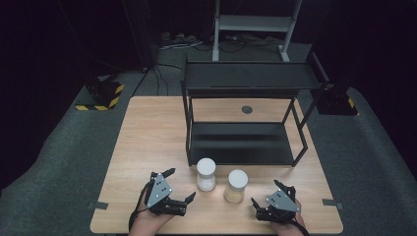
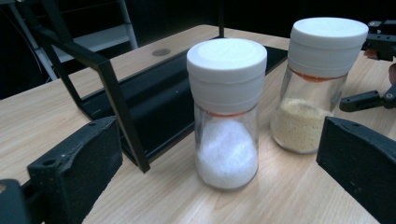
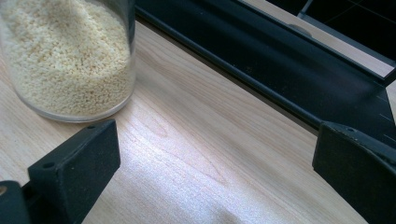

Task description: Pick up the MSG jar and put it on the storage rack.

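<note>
Two white-lidded glass shaker jars, upright, lower centre of the high view, just before a black two-tier rack (image 1: pixel 246 142): white-granule jar (image 1: pixel 206 174) left, tan-granule jar (image 1: pixel 236 186) right. Left gripper (image 1: pixel 179 184), lower left: jaws wide apart, empty. Right gripper (image 1: pixel 268 192), lower right: likewise.

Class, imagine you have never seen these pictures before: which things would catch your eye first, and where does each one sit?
Two glass jars with white lids stand side by side near the front of the wooden table: the jar of white powder and, to its right, the jar of yellow grains. Behind them stands a black two-level shelf. The left gripper and right gripper flank the jars, jaws open.
</note>
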Tool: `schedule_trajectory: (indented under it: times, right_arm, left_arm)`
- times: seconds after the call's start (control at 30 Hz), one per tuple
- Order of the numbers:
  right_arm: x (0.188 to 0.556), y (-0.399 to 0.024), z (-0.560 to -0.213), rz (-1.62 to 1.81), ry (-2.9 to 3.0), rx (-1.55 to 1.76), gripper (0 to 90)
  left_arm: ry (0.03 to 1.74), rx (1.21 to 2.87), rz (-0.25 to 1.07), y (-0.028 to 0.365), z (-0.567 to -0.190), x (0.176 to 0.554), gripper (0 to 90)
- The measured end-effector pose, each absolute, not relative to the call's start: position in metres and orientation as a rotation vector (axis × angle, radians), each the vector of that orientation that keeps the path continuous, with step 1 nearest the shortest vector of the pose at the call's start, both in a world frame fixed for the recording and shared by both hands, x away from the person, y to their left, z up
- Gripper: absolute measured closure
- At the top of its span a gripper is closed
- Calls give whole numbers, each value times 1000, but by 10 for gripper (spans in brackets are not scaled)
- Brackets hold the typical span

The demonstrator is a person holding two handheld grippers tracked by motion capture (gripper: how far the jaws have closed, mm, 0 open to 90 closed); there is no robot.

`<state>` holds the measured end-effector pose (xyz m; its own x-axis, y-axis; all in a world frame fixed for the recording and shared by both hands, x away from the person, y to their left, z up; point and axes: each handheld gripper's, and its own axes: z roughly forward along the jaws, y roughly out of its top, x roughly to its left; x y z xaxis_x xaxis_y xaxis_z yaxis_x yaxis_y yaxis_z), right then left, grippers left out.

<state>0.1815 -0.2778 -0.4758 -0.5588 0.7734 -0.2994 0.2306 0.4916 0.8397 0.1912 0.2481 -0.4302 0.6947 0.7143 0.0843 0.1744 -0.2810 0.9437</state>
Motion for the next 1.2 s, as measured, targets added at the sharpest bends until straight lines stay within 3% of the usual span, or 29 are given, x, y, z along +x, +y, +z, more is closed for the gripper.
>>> schedule_trajectory:
  times: [1.2]
  right_arm:
    - [181, -279, -476, 1026, 2049, 827, 0]
  left_arm:
    - [727, 1772, 532, 204, -450, 241, 36]
